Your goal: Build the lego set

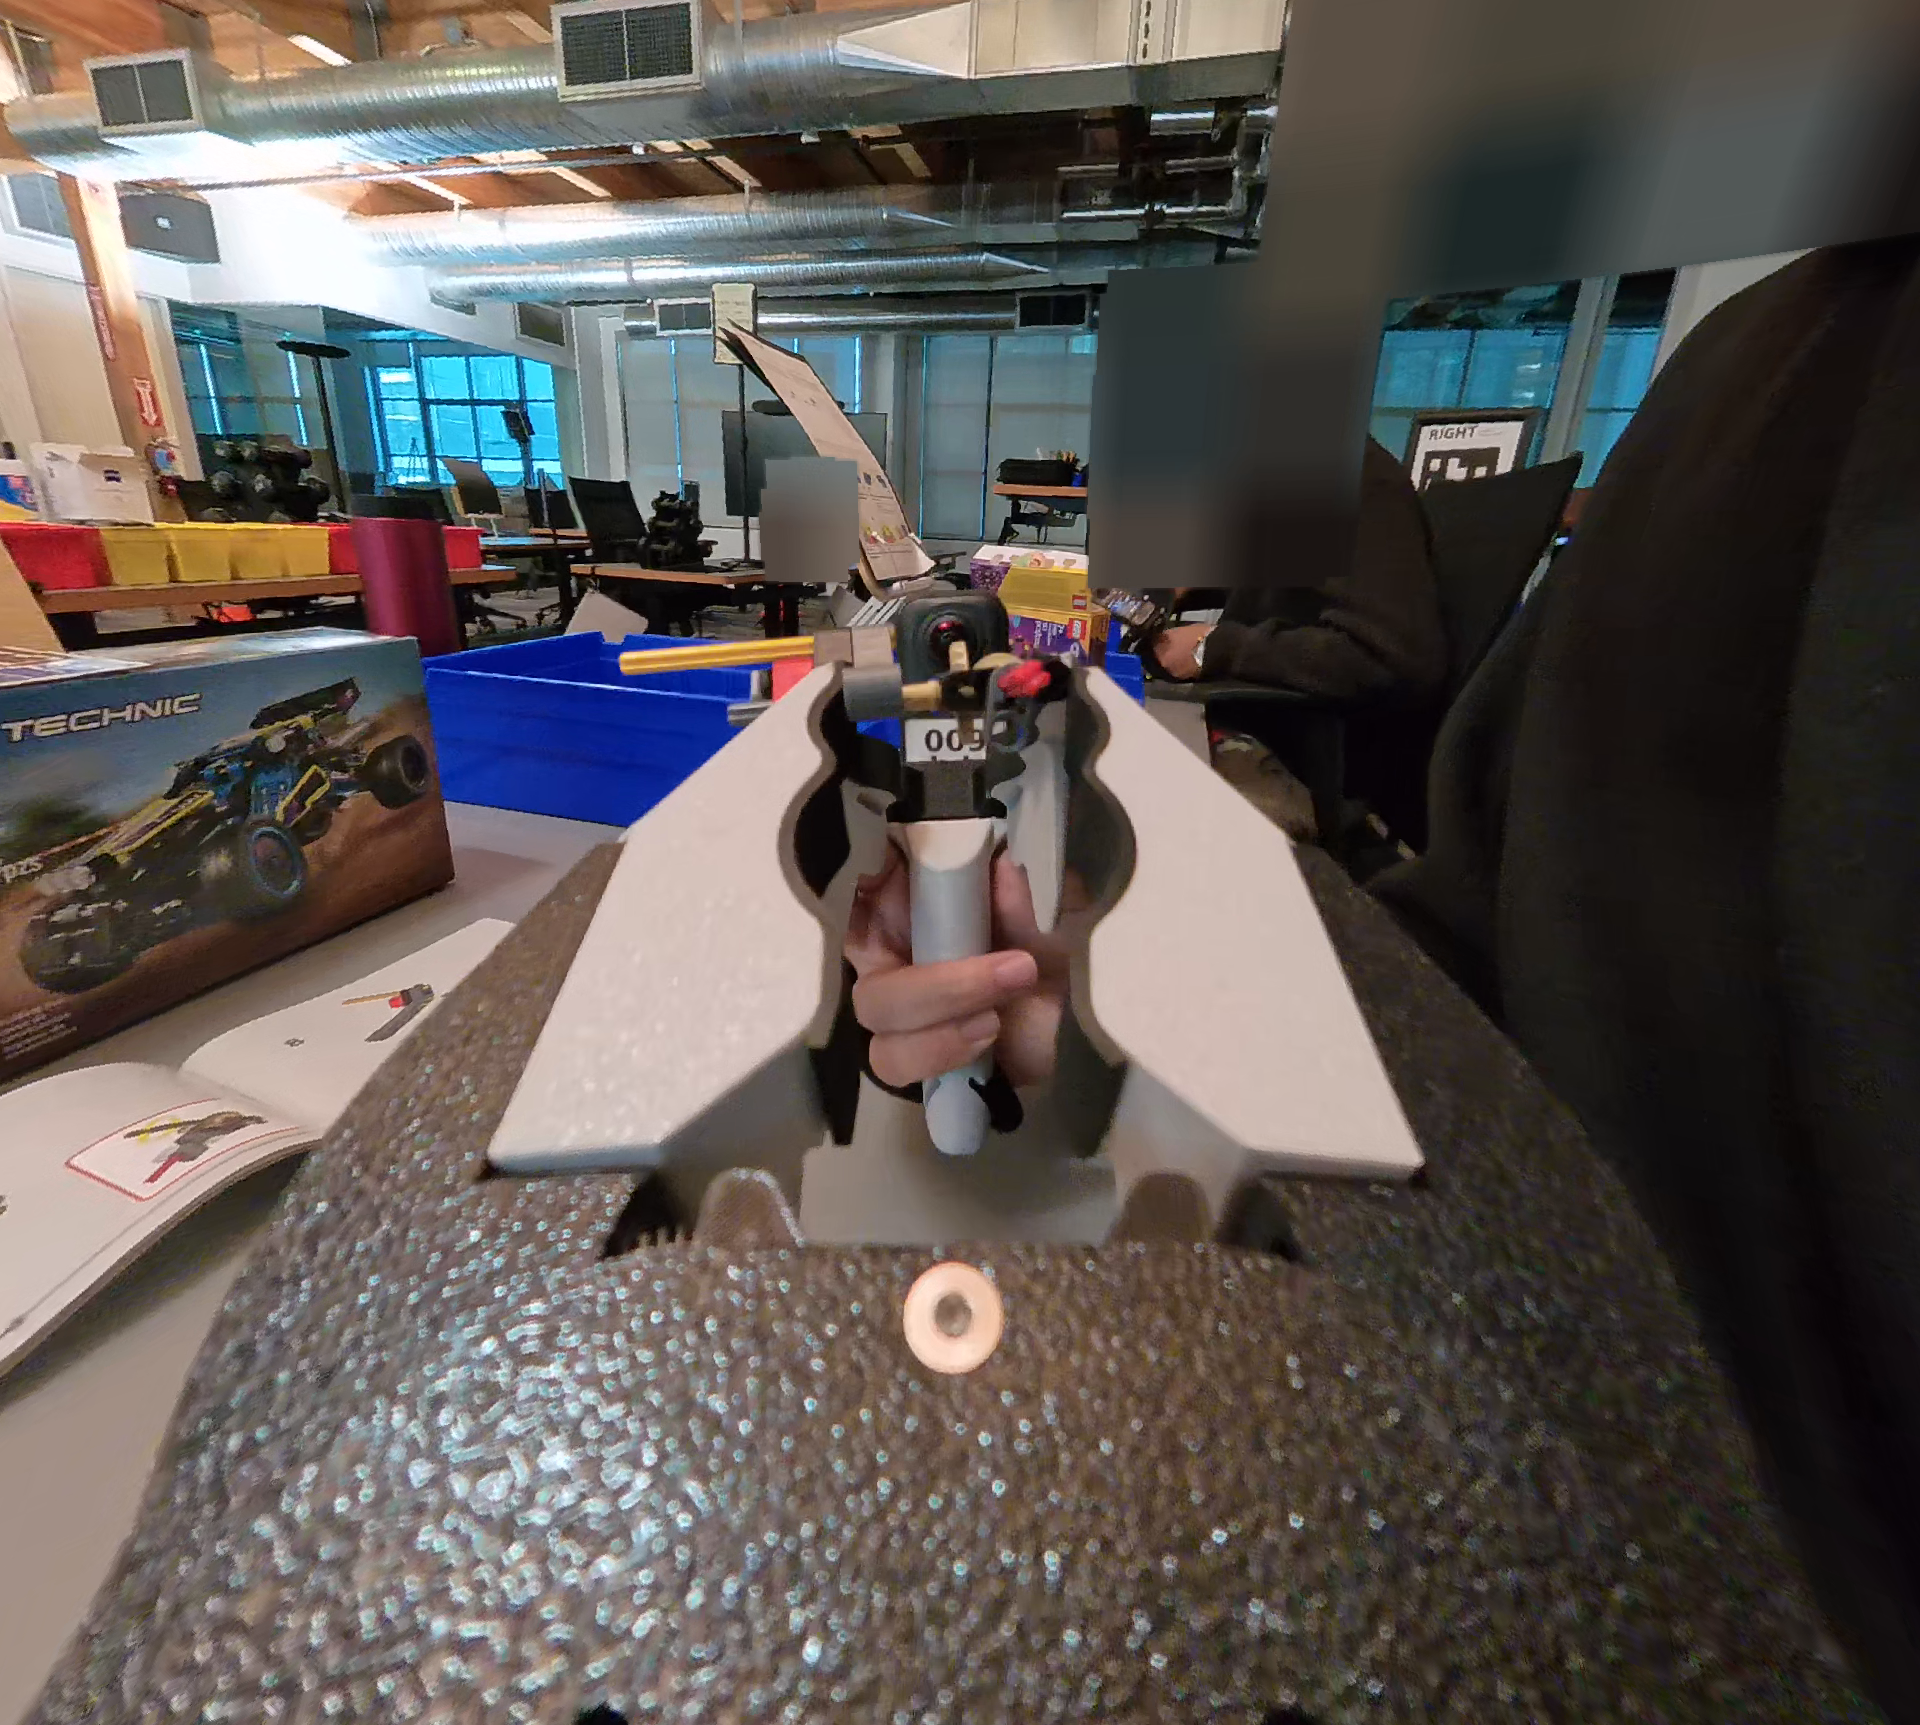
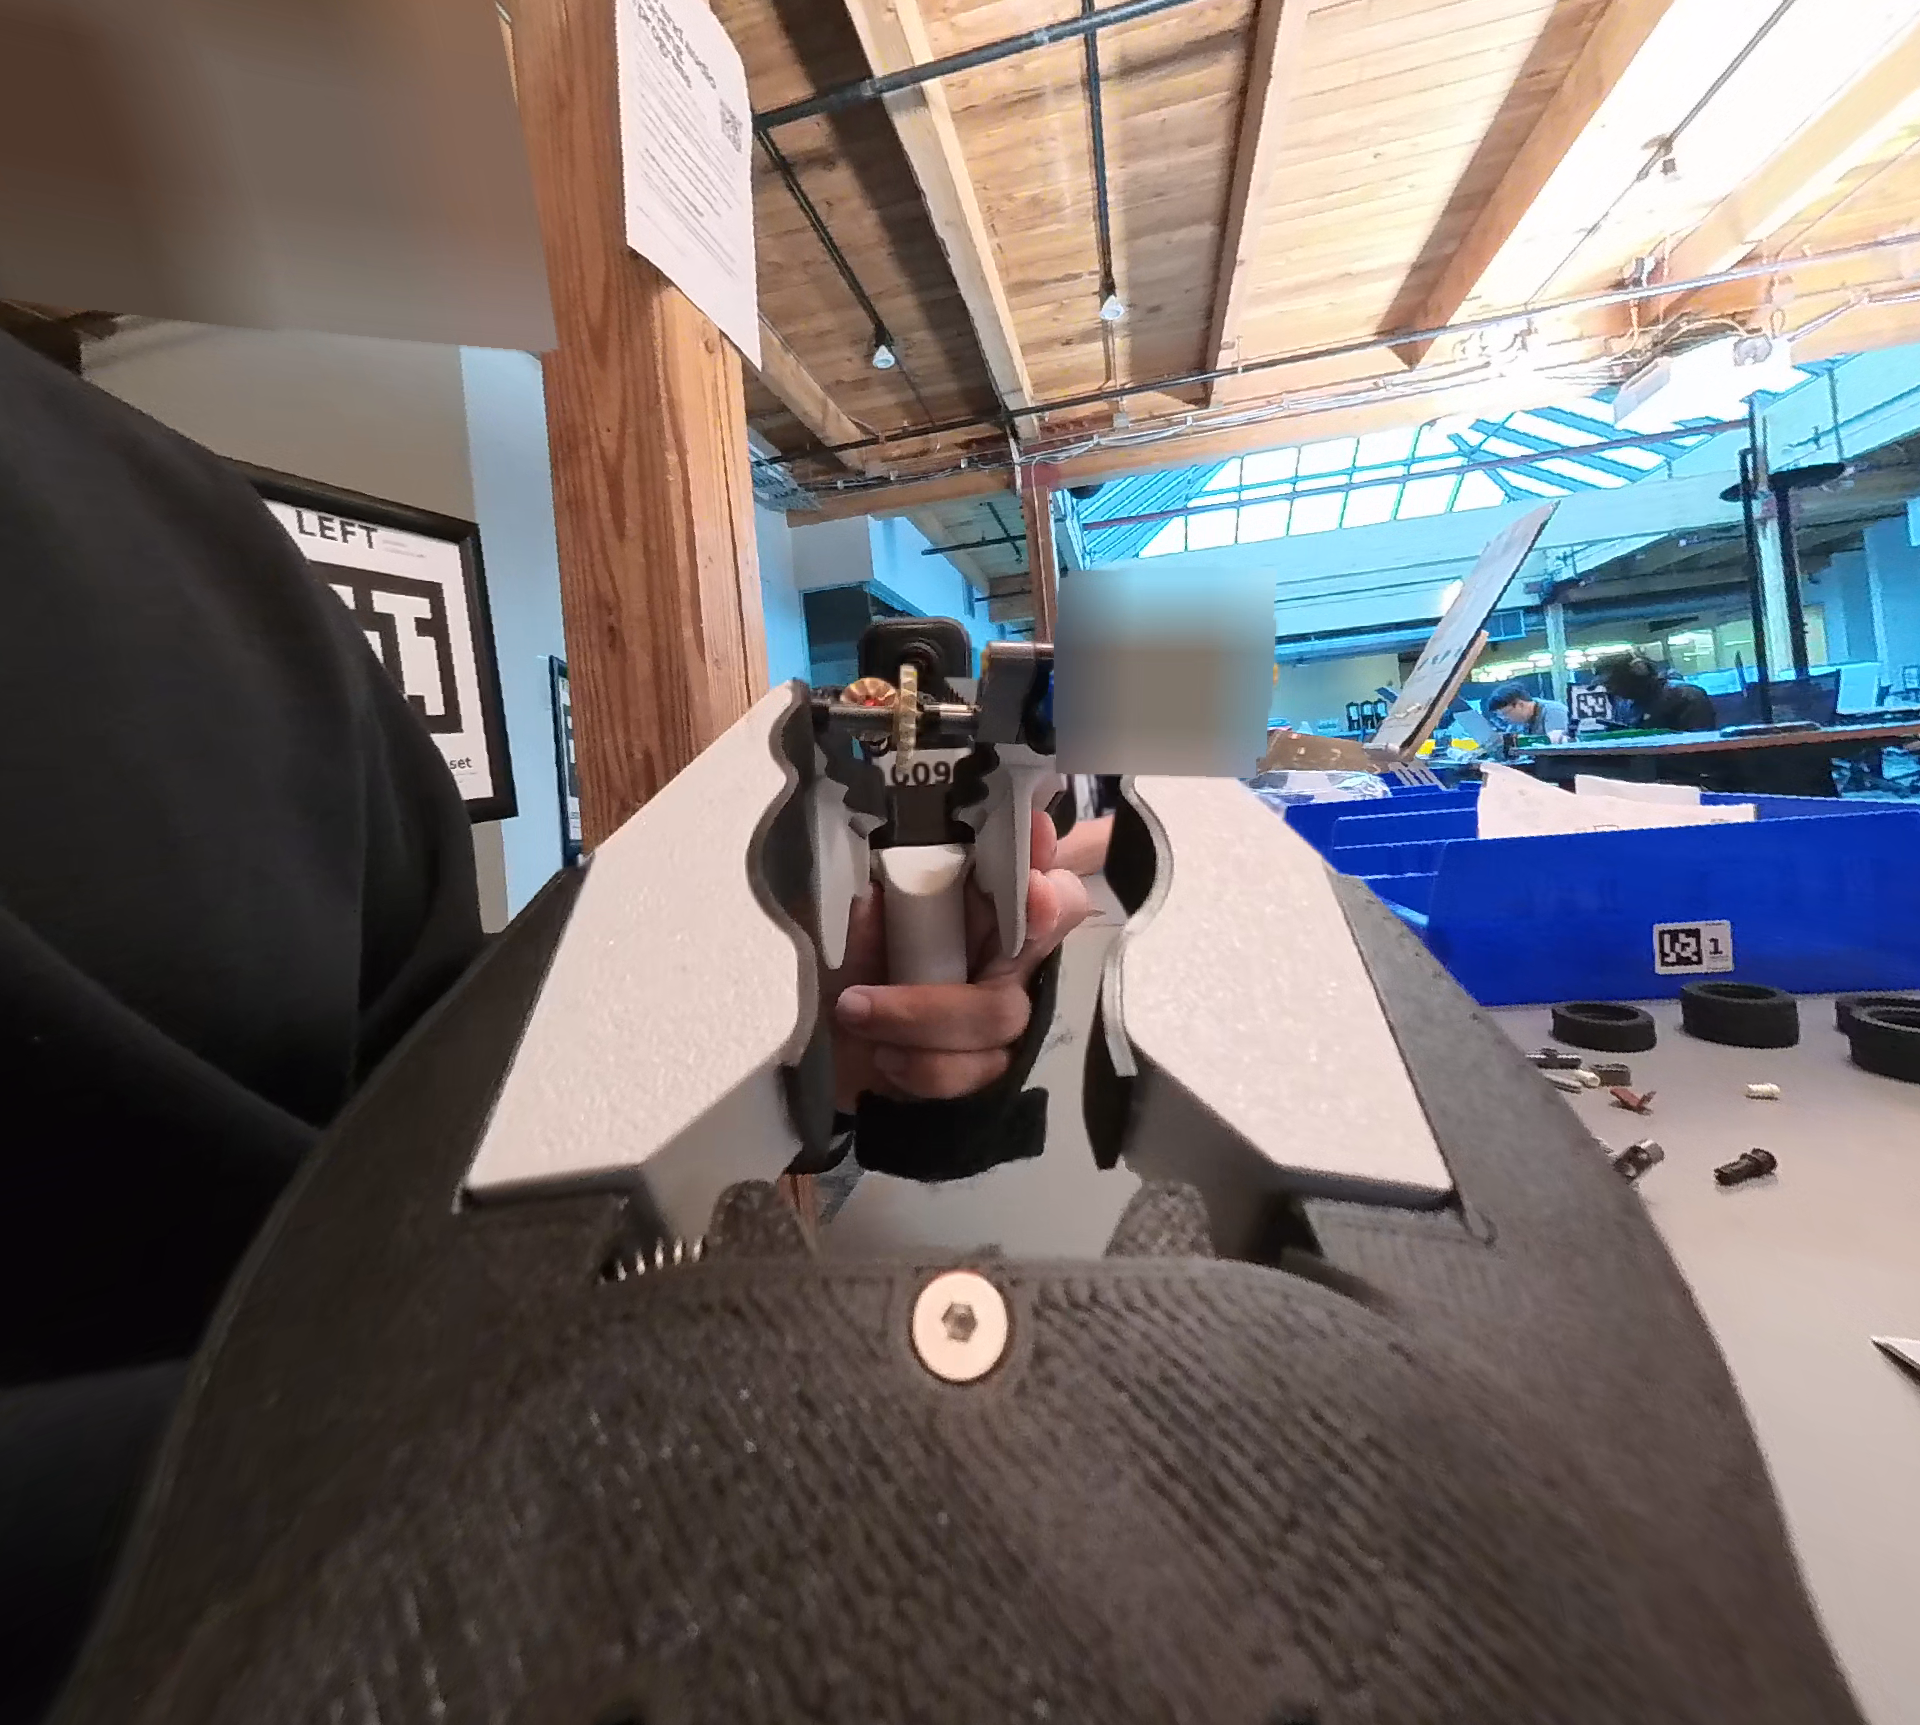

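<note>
A small lego assembly is held up in the air between the two grippers, which face each other. It has a yellow axle sticking out left, a grey block, a tan gear and a red end piece. My left gripper is shut on it at the fingertips. In the right wrist view the assembly shows its tan gear and a dark grey block. My right gripper is open; its left fingertip is close to the assembly's end and its right finger stands apart. A hand holds each gripper's white handle.
The lego set's box and the open instruction booklet lie on the grey table at the left. Blue bins stand behind. Black tyres and small loose parts lie at the right. A wooden post and a person's dark clothing are close by. The tips of both grippers are at nearly the same place.
</note>
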`<state>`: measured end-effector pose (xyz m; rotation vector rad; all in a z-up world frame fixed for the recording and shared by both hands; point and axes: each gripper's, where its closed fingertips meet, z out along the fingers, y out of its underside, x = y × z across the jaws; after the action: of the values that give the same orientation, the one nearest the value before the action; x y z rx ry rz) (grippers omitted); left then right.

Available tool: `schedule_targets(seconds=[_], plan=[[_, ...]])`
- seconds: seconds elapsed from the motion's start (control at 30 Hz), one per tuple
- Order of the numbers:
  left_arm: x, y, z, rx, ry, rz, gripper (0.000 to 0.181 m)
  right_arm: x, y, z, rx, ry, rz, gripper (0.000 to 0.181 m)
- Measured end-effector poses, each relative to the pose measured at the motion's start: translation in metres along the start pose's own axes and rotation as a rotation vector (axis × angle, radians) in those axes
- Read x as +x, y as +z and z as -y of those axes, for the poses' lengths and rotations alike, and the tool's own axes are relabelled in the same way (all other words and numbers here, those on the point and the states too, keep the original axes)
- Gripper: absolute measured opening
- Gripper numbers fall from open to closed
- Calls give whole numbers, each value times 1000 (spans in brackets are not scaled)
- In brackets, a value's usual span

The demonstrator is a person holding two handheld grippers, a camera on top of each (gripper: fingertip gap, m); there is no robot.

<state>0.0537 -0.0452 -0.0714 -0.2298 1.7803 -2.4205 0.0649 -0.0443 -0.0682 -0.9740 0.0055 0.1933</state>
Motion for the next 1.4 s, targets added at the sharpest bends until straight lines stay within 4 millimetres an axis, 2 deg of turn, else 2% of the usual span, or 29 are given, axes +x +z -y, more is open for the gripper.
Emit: schedule_targets(seconds=[0.3,0.57,0.77,0.93,1.4], plan=[[-2,2,-2,-5,-2,17,39,2,-3,-1,-3,-1,-1,54],[-5,1,-1,-66,119,89,39,2,-4,-1,-16,-22,-5,54],[-4,-1,-2,-71,89,67,38,2,-3,-4,-15,7,2,55],[-2,0,2,-10,35,54,40,2,-1,-6,-10,44,11,54],[-3,-2,1,-3,-12,20,38,2,0,-12,-45,32,5,55]])
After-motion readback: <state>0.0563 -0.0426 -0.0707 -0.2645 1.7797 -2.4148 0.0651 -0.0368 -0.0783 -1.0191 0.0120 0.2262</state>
